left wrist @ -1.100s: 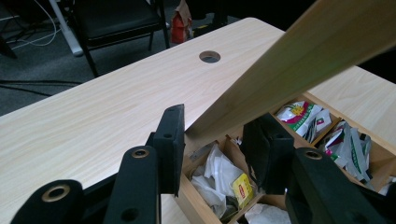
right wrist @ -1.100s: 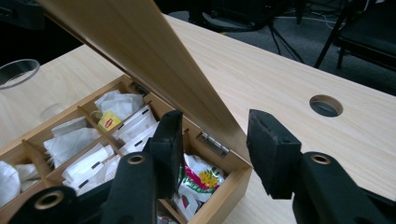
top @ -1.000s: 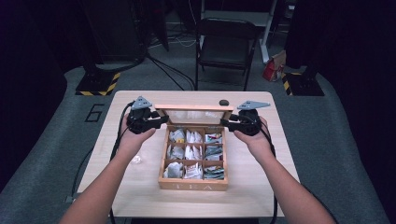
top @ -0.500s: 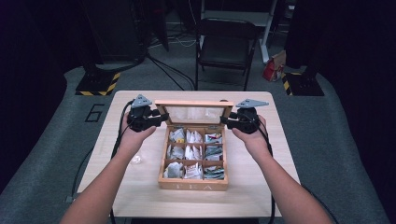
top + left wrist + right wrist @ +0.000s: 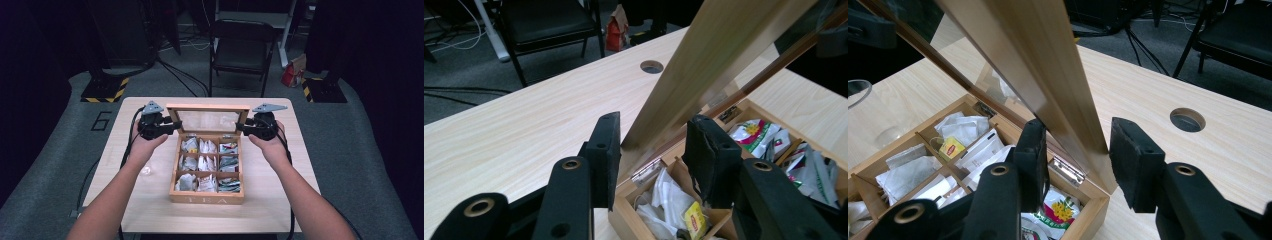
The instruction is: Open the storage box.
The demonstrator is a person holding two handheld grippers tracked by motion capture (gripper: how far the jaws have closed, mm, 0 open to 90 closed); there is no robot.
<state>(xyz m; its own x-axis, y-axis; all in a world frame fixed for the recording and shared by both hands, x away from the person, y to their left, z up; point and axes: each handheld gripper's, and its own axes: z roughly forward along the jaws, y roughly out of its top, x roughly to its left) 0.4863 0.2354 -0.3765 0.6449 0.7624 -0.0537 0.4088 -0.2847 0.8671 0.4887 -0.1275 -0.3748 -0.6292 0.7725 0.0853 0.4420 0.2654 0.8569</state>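
Observation:
A wooden tea box stands mid-table, its compartments holding several tea bags. Its glass-paned lid stands raised at the back. My left gripper clasps the lid's left edge, and my right gripper clasps the right edge. In the left gripper view the lid's wooden rail runs between the pads of the left gripper; those jaws have just been opening slightly with the rail still between them. In the right gripper view the rail sits between the pads of the right gripper, beside a hinge.
The light wooden table has a round cable hole behind the box. A small clear object lies left of the box. A black folding chair and a red bag stand on the floor beyond the far edge.
The lid's top edge stands higher in the high view and more of its pane faces the camera. Both hands have barely shifted.

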